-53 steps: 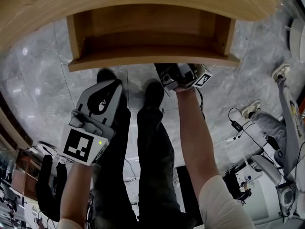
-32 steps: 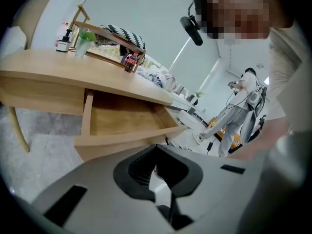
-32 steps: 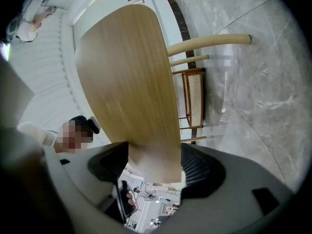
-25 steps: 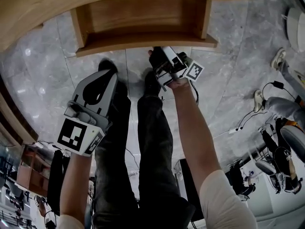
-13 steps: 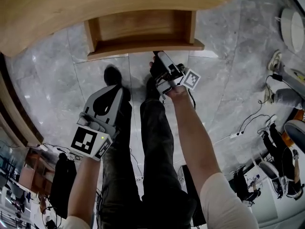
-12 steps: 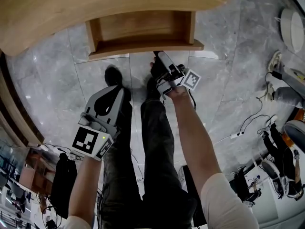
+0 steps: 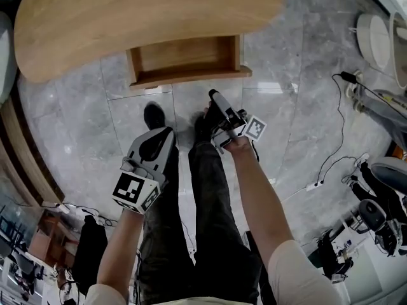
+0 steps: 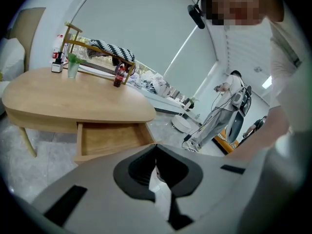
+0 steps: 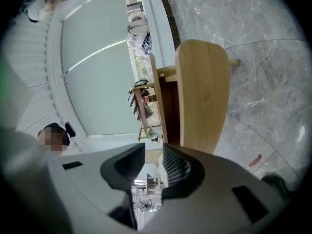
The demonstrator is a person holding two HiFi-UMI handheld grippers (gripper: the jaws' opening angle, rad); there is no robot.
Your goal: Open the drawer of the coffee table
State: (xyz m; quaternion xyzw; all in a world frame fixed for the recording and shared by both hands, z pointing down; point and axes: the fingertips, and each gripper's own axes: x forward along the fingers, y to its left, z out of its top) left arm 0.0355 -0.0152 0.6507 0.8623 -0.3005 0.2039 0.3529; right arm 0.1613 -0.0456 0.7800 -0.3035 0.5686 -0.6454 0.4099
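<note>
The wooden coffee table (image 7: pixel 140 11) stands at the top of the head view, and its drawer (image 7: pixel 184 59) is pulled out toward me, empty inside. My right gripper (image 7: pixel 213 97) hovers a little short of the drawer's front edge, touching nothing. In the right gripper view its jaws (image 9: pixel 153 152) are closing, with a narrow gap and nothing between them. My left gripper (image 7: pixel 166 132) hangs further back over my left leg; its jaws meet at the tips (image 8: pixel 156 147) and hold nothing. The open drawer (image 8: pixel 109 138) lies ahead of it.
On the tabletop stand a cola bottle (image 8: pixel 118 75), a cup (image 8: pixel 72 69) and a wooden rack (image 8: pixel 97 50). My own legs and shoes (image 7: pixel 152 115) are below the drawer. Cables (image 7: pixel 337 138) trail over the marble floor at the right. Another person (image 8: pixel 229 106) stands in the background.
Both grippers have lifted and drawn back from the drawer, which now looks smaller and further off. The right gripper has left the drawer's front edge. The drawer stays open.
</note>
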